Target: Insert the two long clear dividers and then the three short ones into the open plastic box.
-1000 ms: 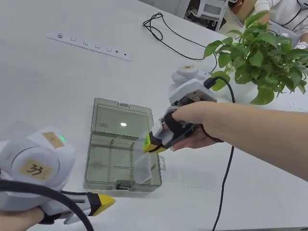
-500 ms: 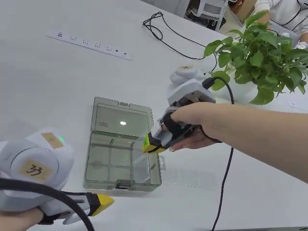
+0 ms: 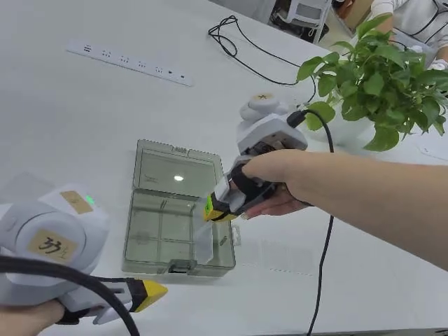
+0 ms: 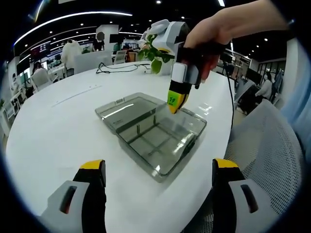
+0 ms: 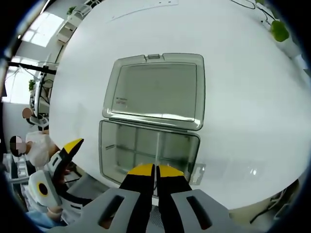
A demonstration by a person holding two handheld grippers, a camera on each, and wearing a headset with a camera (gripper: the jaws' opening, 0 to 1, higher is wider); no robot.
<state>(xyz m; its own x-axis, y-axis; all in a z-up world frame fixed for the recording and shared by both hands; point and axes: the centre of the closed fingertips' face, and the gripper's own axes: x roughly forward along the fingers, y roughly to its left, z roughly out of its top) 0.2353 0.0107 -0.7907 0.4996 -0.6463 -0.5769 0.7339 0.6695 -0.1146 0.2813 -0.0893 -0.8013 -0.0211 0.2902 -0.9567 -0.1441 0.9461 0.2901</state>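
Handwritten "33", as far as legible, on a tan sticker [image 3: 47, 245] atop the left gripper [image 3: 152, 291]. Printed "39" on a green sticker [image 4: 172, 100] just above the right gripper [image 4: 172, 109] fingers. Small label [image 5: 121, 102] on the box lid [image 5: 160, 90]: too small to read

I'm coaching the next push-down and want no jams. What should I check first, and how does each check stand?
1. Lid of the plastic box lies open: ok.
2. Jaws of the right gripper shut on the clear divider: ok.
3. Divider hangs over the box's base: ok.
4. Divider edges meet their slots: cannot tell.
5. The left gripper is open and apart from the box: ok.
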